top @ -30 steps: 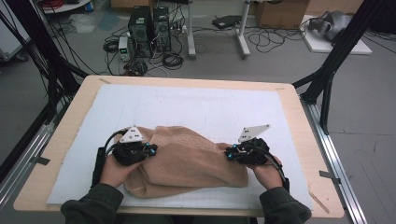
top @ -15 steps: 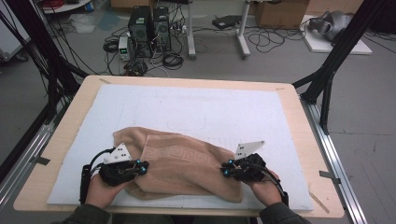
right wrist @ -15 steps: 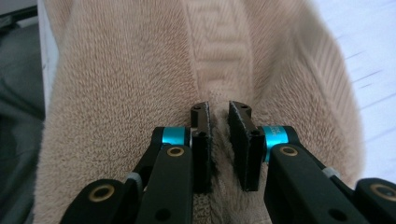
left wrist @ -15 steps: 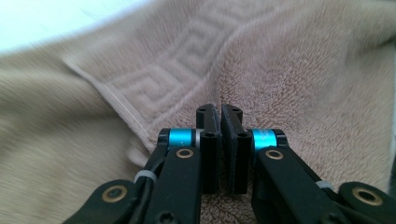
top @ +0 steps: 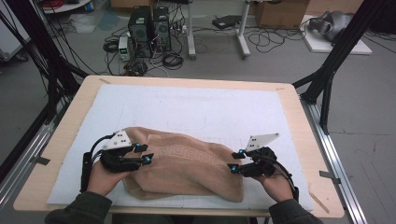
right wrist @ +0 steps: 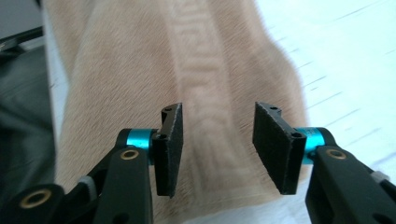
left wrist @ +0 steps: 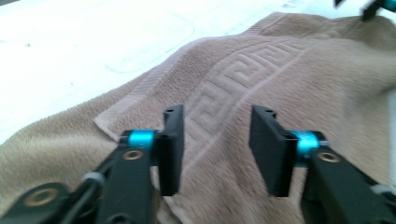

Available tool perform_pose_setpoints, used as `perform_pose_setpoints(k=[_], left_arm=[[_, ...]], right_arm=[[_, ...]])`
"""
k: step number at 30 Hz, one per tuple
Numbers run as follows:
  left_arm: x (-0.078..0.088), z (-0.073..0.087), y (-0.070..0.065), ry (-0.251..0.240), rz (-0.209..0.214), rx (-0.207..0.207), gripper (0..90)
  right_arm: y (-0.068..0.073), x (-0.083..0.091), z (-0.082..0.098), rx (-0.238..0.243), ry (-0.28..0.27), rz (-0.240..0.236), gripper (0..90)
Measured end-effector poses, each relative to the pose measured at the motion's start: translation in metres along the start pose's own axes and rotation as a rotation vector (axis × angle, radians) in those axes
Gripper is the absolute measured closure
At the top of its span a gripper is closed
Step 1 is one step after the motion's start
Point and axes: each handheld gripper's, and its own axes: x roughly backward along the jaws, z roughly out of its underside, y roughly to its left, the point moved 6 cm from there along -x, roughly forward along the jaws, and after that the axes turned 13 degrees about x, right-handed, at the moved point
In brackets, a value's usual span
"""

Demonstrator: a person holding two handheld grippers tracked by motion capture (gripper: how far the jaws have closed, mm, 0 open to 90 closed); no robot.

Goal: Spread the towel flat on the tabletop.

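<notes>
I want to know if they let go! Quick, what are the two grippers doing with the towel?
Left gripper: jaws have just been opening, now open, nothing between them, above the towel.
Right gripper: jaws have just been opening, now open, holding nothing.

Tan towel (top: 187,168), Greek-key border, folded, near table edge

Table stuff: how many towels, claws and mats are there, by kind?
Towel, tan: 1
Claws, black with blue bits, left claw and right claw, both open: 2
White mat on the table: 1
Total: 4
</notes>
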Motion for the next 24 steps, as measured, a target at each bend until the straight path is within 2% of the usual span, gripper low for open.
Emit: perform_pose_setpoints(k=[2, 4, 5, 6, 8, 9, 12, 13, 15, 19, 21, 24], left_arm=[[-0.011, 0.003, 0.006, 0.045, -0.024, -0.002, 48.8], [-0.024, 0.01, 0.013, 0.115, -0.102, -0.035, 46.3], [-0.03, 0.014, 0.015, 0.149, -0.119, -0.037, 44.0], [-0.034, 0.018, 0.017, 0.156, -0.113, -0.034, 44.5], [-0.04, 0.024, 0.017, 0.148, -0.09, -0.013, 53.7], [-0.04, 0.024, 0.016, 0.146, -0.08, -0.012, 62.0], [-0.037, 0.021, 0.013, 0.146, -0.098, -0.047, 79.6], [-0.036, 0.021, 0.013, 0.14, -0.093, -0.035, 83.7], [-0.035, 0.02, 0.015, 0.138, -0.088, -0.023, 85.7], [-0.031, 0.018, 0.014, 0.111, -0.102, -0.031, 86.4], [-0.025, 0.014, 0.013, 0.07, -0.108, -0.021, 86.7], [-0.012, 0.004, 0.012, -0.002, -0.108, -0.001, 86.8]], right_arm=[[0.002, -0.006, 0.006, -0.003, 0.038, -0.014, 52.0], [0.002, -0.013, 0.011, -0.017, 0.054, -0.028, 55.6], [0.002, -0.016, 0.013, -0.023, 0.057, -0.037, 59.6], [0.003, -0.018, 0.015, -0.031, 0.06, -0.045, 65.6], [0.004, -0.022, 0.015, -0.02, 0.055, -0.054, 75.0], [0.004, -0.023, 0.015, -0.014, 0.059, -0.054, 76.4], [0.001, -0.02, 0.01, -0.002, 0.049, -0.04, 78.6], [-0.001, -0.018, 0.008, 0.002, 0.045, -0.033, 78.9], [-0.003, -0.013, 0.003, 0.005, 0.032, -0.025, 79.3], [-0.009, 0.0, -0.006, 0.01, -0.005, 0.009, 79.5], [-0.011, 0.006, -0.01, 0.007, -0.037, 0.013, 79.5], [-0.01, 0.01, -0.014, 0.016, -0.043, 0.013, 79.5]])
